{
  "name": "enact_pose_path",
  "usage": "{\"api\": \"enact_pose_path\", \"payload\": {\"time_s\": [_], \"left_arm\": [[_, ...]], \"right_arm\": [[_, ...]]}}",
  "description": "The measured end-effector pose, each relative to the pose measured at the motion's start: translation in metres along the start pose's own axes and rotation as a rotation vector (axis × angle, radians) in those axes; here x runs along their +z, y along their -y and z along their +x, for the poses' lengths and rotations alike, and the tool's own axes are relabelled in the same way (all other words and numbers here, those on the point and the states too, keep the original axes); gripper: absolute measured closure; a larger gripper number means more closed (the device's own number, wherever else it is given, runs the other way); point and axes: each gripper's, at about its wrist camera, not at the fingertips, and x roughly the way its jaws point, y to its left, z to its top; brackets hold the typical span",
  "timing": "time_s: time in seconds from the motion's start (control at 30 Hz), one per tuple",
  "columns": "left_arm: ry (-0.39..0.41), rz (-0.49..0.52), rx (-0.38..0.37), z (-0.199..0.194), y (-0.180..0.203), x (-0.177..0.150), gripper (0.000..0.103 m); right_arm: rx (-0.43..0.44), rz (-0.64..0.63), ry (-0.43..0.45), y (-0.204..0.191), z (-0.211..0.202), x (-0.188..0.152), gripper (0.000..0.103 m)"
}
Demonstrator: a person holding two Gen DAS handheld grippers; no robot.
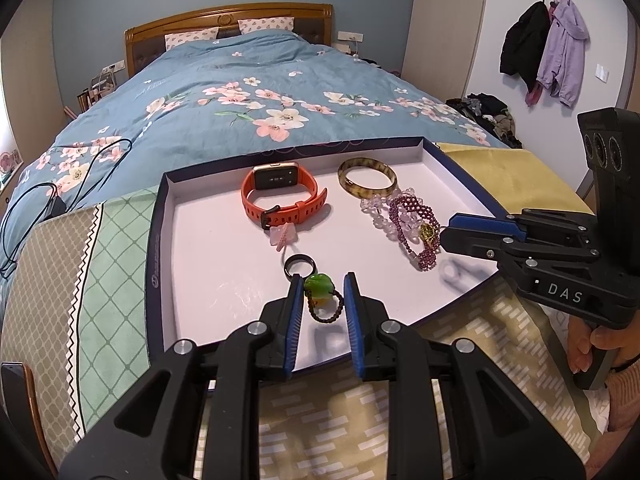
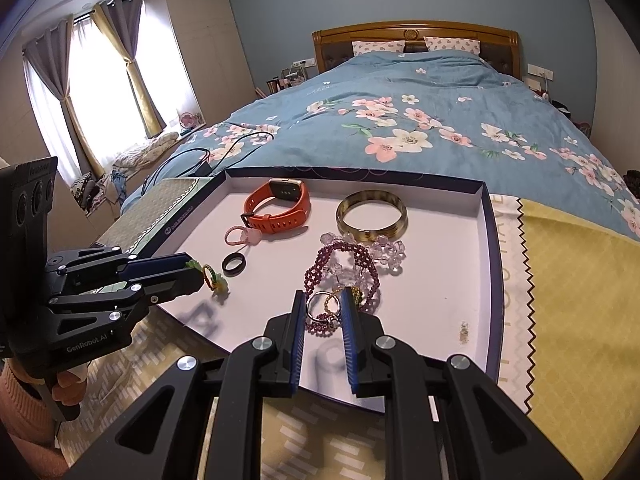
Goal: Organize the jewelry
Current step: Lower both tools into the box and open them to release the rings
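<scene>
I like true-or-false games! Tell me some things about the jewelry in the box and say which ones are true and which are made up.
1. The orange watch lies inside the box. True.
2. The brown bangle is on the bed cover. False: it lies in the box, beside the watch.
3. The left tongs have a little ring with a green stone between them. True.
4. The black ring is hanging on the coat hooks. False: it lies in the box, close to the left tongs.
5. The right tongs are by the purple bead bracelet. True.
</scene>
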Motion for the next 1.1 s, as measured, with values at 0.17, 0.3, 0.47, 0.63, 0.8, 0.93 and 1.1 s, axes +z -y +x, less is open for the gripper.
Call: {"api": "enact_pose_path", "payload": {"time_s": [0.17, 0.3, 0.47, 0.63, 0.8, 0.93, 1.1], "left_arm": [[-0.004, -0.002, 0.0, 0.001, 0.0, 0.0, 0.082], [-0.007, -0.005, 0.005, 0.003, -0.001, -0.001, 0.082], [-0.013, -0.009, 0.007, 0.006, -0.001, -0.001, 0.082], [-0.017, -0.013, 0.008, 0.007, -0.003, -0.002, 0.082], [-0.024, -0.014, 0.009, 0.009, -0.003, -0.001, 0.082], [-0.028, -0.015, 0.01, 0.011, -0.003, -0.002, 0.082], [-0.033, -0.021, 0.016, 0.014, -0.004, -0.003, 0.082]], "right_arm": [[-0.004, 0.003, -0.005, 0.001, 0.002, 0.0, 0.087], [-0.006, 0.004, -0.01, 0.001, 0.005, 0.0, 0.087], [-0.007, 0.008, -0.016, 0.001, 0.007, 0.0, 0.087], [-0.005, 0.012, -0.018, 0.002, 0.007, 0.0, 0.087], [-0.007, 0.014, -0.023, 0.002, 0.009, -0.001, 0.087], [-0.013, 0.016, -0.031, 0.003, 0.01, -0.001, 0.087], [-0.018, 0.019, -0.041, 0.003, 0.013, 0.0, 0.087]]}}
